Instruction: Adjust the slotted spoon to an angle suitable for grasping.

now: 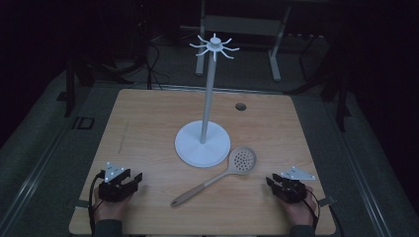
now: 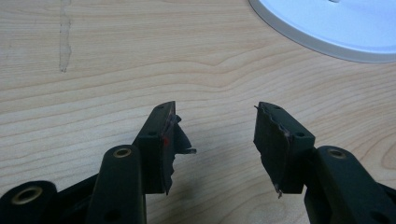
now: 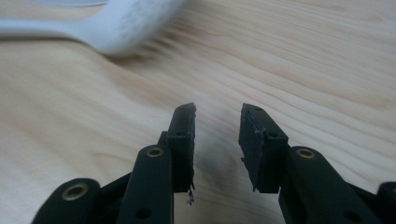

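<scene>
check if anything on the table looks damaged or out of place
The pad lining on the left gripper looks torn and ragged along its edges. The slotted spoon lies flat on the table beside the white hook stand, nothing hanging from it. Nothing is spilled.

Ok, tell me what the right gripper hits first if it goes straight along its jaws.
Probably the slotted spoon: the open right gripper points over bare table toward its bowl, slightly left of dead ahead; depth unclear.

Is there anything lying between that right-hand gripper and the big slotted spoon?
Nothing visible does. The right gripper rests on the table with its jaws open, and only bare wood separates it from the slotted spoon. The white stand sits behind the spoon, out of the path.
</scene>
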`<state>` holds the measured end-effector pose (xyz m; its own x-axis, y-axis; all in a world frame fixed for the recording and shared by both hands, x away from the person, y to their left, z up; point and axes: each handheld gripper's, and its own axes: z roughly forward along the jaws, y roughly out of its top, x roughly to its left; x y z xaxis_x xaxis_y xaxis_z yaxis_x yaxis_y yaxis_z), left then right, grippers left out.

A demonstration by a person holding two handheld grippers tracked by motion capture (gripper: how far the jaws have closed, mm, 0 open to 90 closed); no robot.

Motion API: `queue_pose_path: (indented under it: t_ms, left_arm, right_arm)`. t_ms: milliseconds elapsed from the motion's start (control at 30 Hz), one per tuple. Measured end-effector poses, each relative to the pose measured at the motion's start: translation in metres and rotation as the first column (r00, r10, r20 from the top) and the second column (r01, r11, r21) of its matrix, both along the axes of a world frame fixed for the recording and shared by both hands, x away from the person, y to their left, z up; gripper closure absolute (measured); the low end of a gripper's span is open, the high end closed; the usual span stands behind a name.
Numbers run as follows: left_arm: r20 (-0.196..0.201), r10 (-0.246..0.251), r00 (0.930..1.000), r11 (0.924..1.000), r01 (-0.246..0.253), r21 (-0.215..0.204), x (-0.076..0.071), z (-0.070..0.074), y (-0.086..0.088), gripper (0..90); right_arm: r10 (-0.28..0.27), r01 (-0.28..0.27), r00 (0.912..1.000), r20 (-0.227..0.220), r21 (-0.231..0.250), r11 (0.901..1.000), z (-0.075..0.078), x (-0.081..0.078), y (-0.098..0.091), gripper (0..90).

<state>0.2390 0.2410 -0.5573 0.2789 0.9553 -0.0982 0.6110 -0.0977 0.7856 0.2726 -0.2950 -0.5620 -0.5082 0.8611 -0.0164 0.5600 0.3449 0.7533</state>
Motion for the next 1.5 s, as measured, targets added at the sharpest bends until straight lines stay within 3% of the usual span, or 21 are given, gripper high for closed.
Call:
queue_pose_path:
  t_ms: [133, 200, 433, 700, 833, 1033, 1133, 1500]
  left_arm:
    - [0.01, -0.003, 0.9999, 1.0, 0.003, -0.001, -0.001, 0.0, -0.001, 48.8]
    - [0.015, -0.003, 0.9999, 1.0, 0.003, -0.001, -0.001, 0.0, -0.001, 47.8]
    - [0.009, 0.004, 0.9999, 0.9999, -0.004, -0.011, 0.0, 0.0, 0.0, 48.0]
    - [0.009, -0.006, 0.9999, 1.0, 0.006, 0.0, 0.001, 0.0, -0.002, 48.2]
    - [0.006, 0.0, 1.0, 1.0, 0.0, -0.002, 0.001, 0.001, -0.002, 48.4]
    - [-0.003, 0.002, 1.0, 1.0, -0.002, -0.002, 0.002, 0.0, -0.002, 48.4]
    - [-0.002, 0.002, 1.0, 1.0, -0.002, -0.001, 0.002, 0.0, -0.002, 48.5]
    - [-0.009, 0.007, 0.9999, 1.0, -0.007, -0.004, 0.002, 0.0, -0.001, 48.6]
  right_arm:
    - [0.072, -0.07, 0.9957, 0.058, -0.033, 0.997, 0.011, -0.006, 0.017, 66.6]
    - [0.088, -0.085, 0.9915, 0.096, -0.036, 0.9957, 0.021, -0.007, 0.025, 72.0]
    - [0.149, -0.143, 0.9782, 0.145, -0.053, 0.9884, 0.036, 0.003, 0.046, 89.7]
    - [0.192, -0.174, 0.9722, 0.134, -0.139, 0.9749, 0.04, 0.032, 0.076, 90.0]
    - [0.191, -0.171, 0.9761, 0.105, -0.172, 0.9702, 0.037, 0.053, 0.087, 89.9]
    - [0.152, -0.141, 0.9871, 0.051, -0.165, 0.9762, 0.027, 0.076, 0.091, 89.9]
    - [0.138, -0.131, 0.9897, 0.039, -0.139, 0.9816, 0.024, 0.08, 0.089, 90.0]
    - [0.125, -0.116, 0.9913, 0.042, -0.172, 0.9782, 0.024, 0.072, 0.086, 90.0]
